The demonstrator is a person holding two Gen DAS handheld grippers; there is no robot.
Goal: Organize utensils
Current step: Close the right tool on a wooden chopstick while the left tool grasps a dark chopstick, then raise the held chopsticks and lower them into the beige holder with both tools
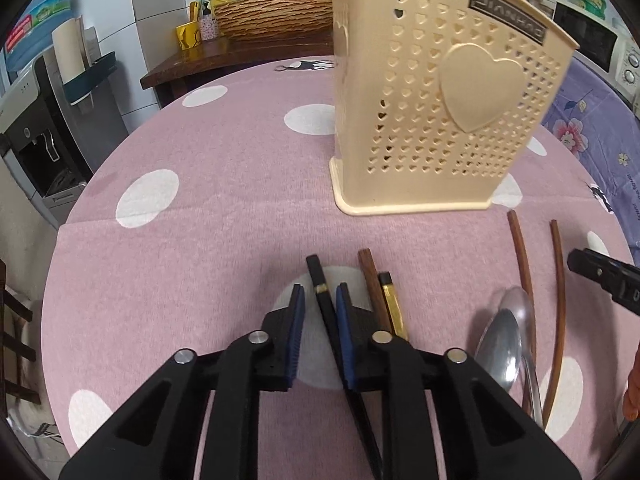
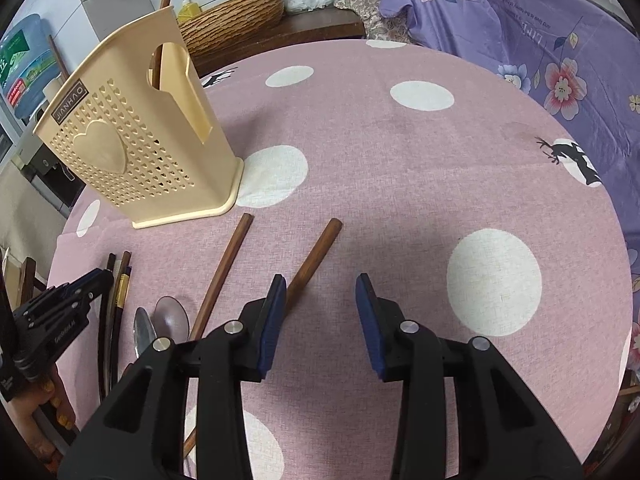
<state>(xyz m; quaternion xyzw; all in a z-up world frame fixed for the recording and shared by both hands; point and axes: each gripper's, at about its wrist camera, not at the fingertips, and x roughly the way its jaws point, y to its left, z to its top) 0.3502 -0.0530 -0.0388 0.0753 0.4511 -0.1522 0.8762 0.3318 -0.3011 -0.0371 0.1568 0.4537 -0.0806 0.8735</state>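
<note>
Left gripper (image 1: 320, 294) half open around black chopstick (image 1: 320, 284); close squarely, lift level toward holder (image 1: 440, 100). Right gripper (image 2: 321, 284) wide open, empty.

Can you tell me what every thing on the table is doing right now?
Left claw: open, around the black chopstick.
Right claw: open, holding nothing.
Utensil holder: upright, one brown chopstick standing inside.
Two spoons: lying flat, overlapping.
Two brown chopsticks: lying flat, apart.
Gold-banded chopstick: lying flat.
</note>
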